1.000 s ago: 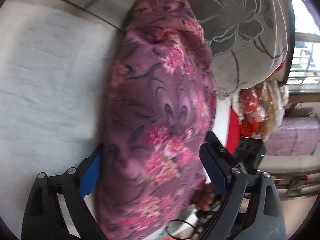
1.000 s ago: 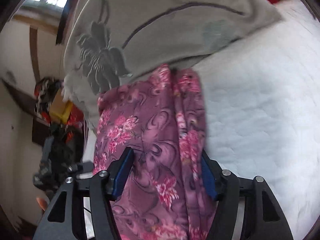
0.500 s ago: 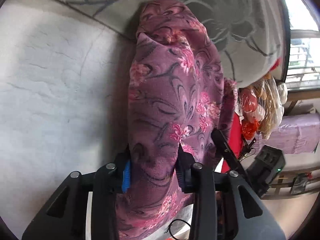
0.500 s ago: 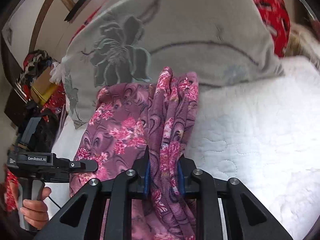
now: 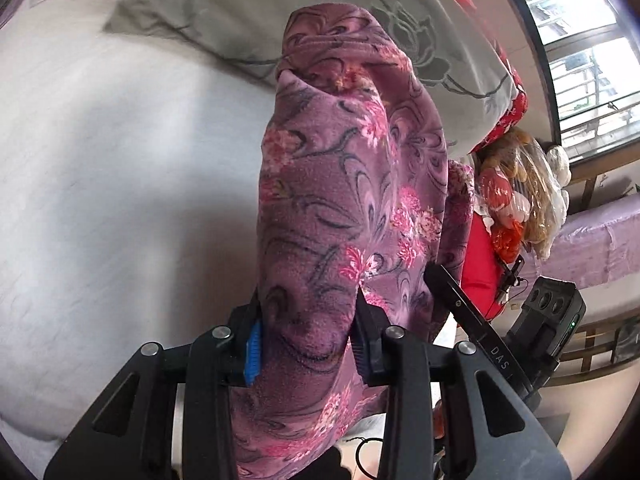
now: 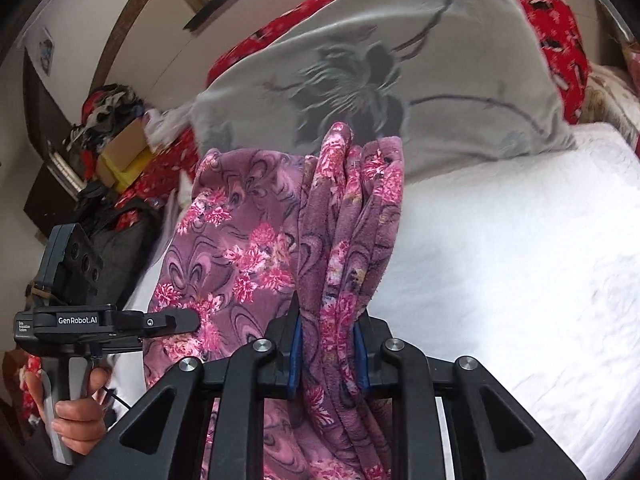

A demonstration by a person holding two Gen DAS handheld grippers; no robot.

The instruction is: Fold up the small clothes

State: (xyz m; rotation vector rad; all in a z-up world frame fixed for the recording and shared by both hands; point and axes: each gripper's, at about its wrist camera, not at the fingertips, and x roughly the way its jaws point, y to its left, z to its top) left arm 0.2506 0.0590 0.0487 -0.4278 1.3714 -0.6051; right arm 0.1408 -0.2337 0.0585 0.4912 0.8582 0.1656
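Observation:
A purple fleece garment with pink flowers (image 5: 344,200) hangs lifted over the white bed cover (image 5: 100,200). My left gripper (image 5: 307,314) is shut on one bunched edge of it, and the cloth fills the gap between the blue pads. In the right wrist view the same garment (image 6: 248,248) drapes leftward, and my right gripper (image 6: 327,318) is shut on a thick gathered fold. The garment's far end rests against a grey flowered pillow (image 6: 420,80). A hand (image 6: 76,412) grips the other gripper's handle at the lower left.
The grey pillow (image 5: 360,32) lies across the head of the bed over a red patterned blanket (image 6: 560,20). Plastic bags of soft toys (image 5: 520,200) sit beside the bed. A cardboard box (image 6: 124,148) and piled clothes stand by the wall.
Both grippers went from open around the garment to shut on it. They then rose, lifting the cloth off the bed and bunching it between the pads.

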